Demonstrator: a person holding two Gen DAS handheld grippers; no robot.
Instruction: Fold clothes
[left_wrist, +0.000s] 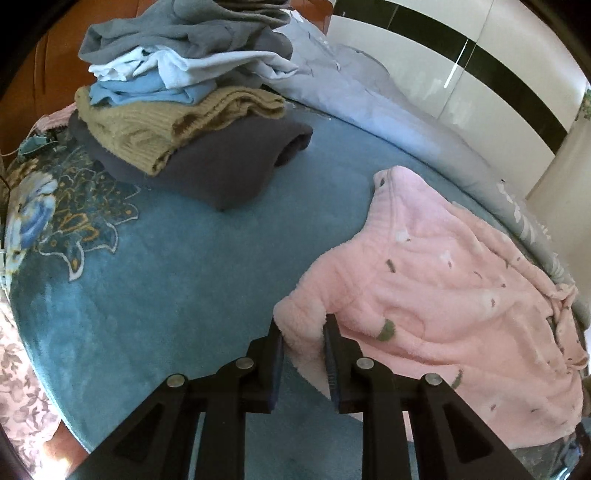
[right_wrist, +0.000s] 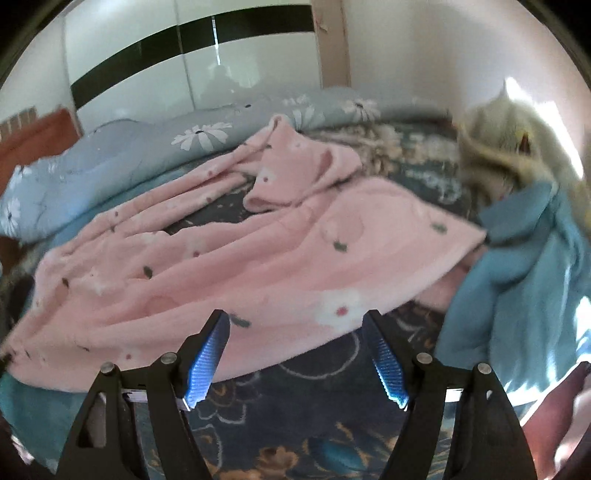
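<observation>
A pink fleece garment (left_wrist: 454, 295) with small flower prints lies spread on the blue bed cover (left_wrist: 177, 266). My left gripper (left_wrist: 303, 332) is shut on a thick corner of it at the garment's near left edge. In the right wrist view the same pink garment (right_wrist: 229, 266) lies crumpled across the bed, its hem just beyond my right gripper (right_wrist: 297, 325). The right gripper is open wide and empty, with its blue pads (right_wrist: 207, 358) showing, above the floral cover.
A stack of folded clothes (left_wrist: 177, 110), grey, pale blue, tan knit and dark grey, sits at the far left. A grey daisy-print duvet (right_wrist: 110, 158) lies along the back. A blue garment (right_wrist: 517, 266) and a cream one (right_wrist: 495, 140) lie at right. A wardrobe (right_wrist: 184, 55) stands behind.
</observation>
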